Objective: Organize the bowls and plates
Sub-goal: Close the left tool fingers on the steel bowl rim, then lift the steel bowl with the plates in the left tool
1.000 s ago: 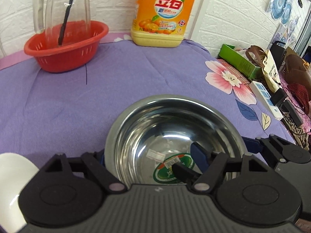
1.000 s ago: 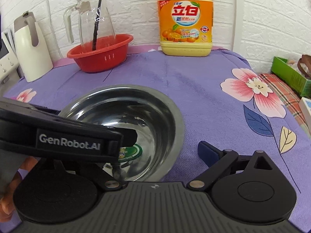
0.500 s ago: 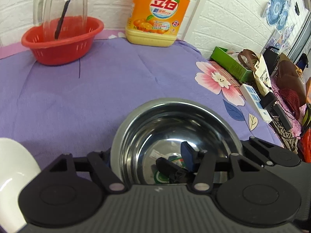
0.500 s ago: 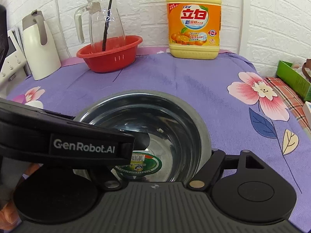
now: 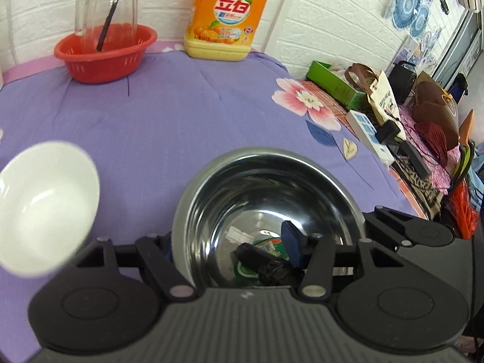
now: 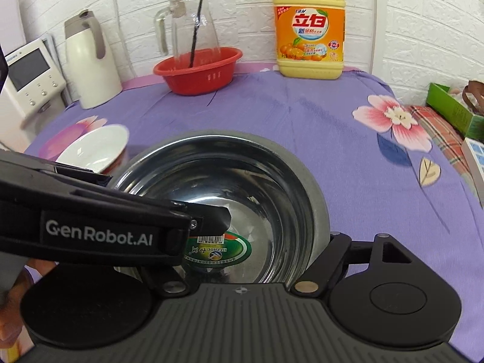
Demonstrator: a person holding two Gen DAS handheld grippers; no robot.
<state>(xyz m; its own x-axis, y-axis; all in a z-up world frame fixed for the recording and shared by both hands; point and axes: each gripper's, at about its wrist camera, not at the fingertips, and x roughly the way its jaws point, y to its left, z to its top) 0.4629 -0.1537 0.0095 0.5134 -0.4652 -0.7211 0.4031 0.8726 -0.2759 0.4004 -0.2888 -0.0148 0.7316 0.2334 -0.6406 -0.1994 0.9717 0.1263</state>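
Note:
A steel bowl (image 5: pixel 266 199) with a green sticker inside fills the near middle of both wrist views (image 6: pixel 230 193). My left gripper (image 5: pixel 230 246) straddles its near-left rim, one finger outside and one blue-padded finger inside, closed on the rim. My right gripper (image 6: pixel 242 260) straddles the bowl's near rim from the other side; its fingertips are hidden by the bowl and the left gripper's body. A white bowl (image 5: pixel 42 202) sits to the left on the purple cloth, also in the right wrist view (image 6: pixel 93 148).
A red basket (image 6: pixel 198 71) holding a glass pitcher (image 6: pixel 193 34) stands at the back, beside a yellow detergent jug (image 6: pixel 308 30). A white kettle (image 6: pixel 90 63) is at back left. The table's right edge borders a green box (image 5: pixel 332 84), bags and clutter.
The steel bowl has lifted and shifted with both grippers on it. The white bowl has come much further into view at the left. The right gripper has closed in on the bowl's rim.

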